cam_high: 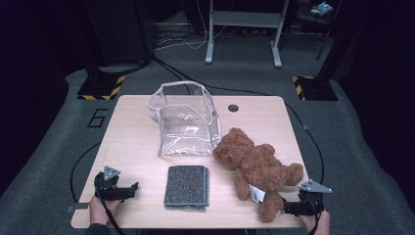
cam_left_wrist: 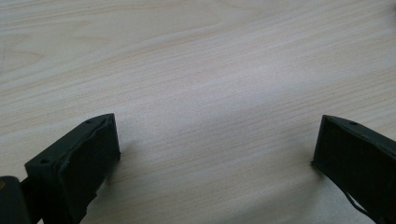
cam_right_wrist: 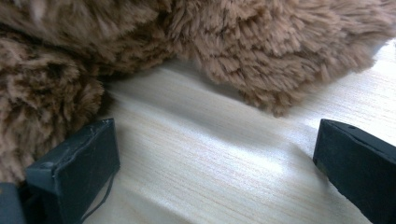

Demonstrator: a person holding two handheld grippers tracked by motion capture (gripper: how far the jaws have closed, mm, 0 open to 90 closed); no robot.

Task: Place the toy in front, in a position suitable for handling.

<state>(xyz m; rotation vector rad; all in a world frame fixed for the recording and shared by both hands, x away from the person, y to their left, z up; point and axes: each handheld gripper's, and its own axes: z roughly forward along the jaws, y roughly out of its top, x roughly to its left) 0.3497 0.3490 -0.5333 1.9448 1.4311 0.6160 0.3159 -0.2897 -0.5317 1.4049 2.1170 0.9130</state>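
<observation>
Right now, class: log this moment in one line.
left gripper: open, empty | right gripper: open, beside teddy bear | folded grey cloth: untouched | clear bag: upright

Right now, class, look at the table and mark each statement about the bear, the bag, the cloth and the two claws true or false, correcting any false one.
1. The bear lies on the table. True.
2. The clear bag holds the bear. False: the bear lies beside the bag, to its right in the high view.
3. The grey cloth lies folded between the two claws. True.
4. The right claw is shut on the bear. False: its jaws stand open with bare table between them.
5. The left claw is open over bare table. True.
</observation>
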